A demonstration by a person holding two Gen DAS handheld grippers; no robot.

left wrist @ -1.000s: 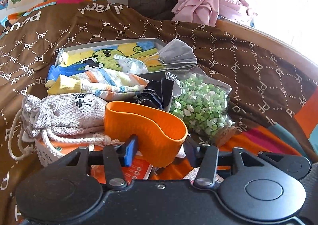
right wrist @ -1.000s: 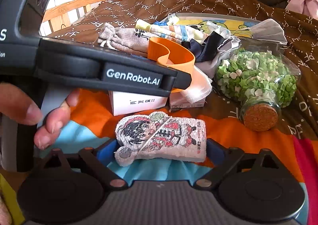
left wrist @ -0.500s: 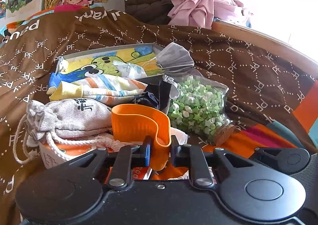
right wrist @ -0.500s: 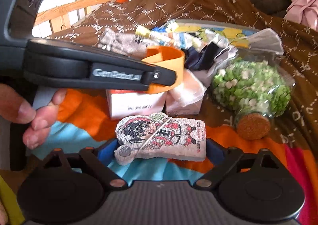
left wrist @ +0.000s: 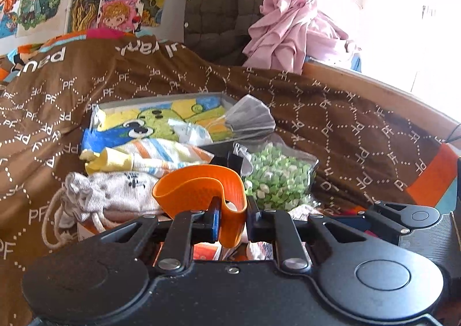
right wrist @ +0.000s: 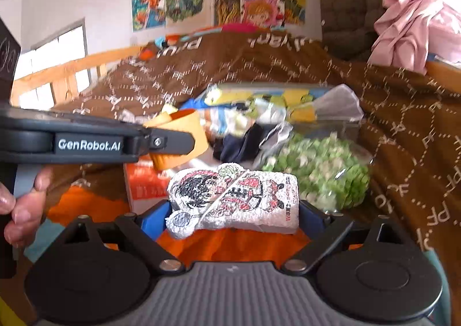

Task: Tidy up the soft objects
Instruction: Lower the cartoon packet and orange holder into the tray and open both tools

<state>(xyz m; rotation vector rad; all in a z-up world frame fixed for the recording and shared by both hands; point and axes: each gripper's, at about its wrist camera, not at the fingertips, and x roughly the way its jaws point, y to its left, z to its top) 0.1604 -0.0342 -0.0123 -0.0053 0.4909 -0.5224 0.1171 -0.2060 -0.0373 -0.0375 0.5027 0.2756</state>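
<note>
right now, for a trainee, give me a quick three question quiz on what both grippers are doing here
1. True or false: the left gripper is shut on the orange band.
2. What does the right gripper hold? A. cork-stoppered jar B. printed pouch C. grey drawstring bag
3. Which item lies immediately left of the orange band in the left wrist view?

Key
1. True.
2. B, the printed pouch.
3. The grey drawstring bag.

In the lower middle of the frame the right gripper (right wrist: 234, 208) is clamping a printed cartoon pouch (right wrist: 233, 199) between its blue pads; at left, the left gripper (right wrist: 173, 143) is gripping an orange band (right wrist: 187, 136). A bag of green stars (right wrist: 317, 170) is lying at centre right on the brown blanket (right wrist: 403, 130).
</note>
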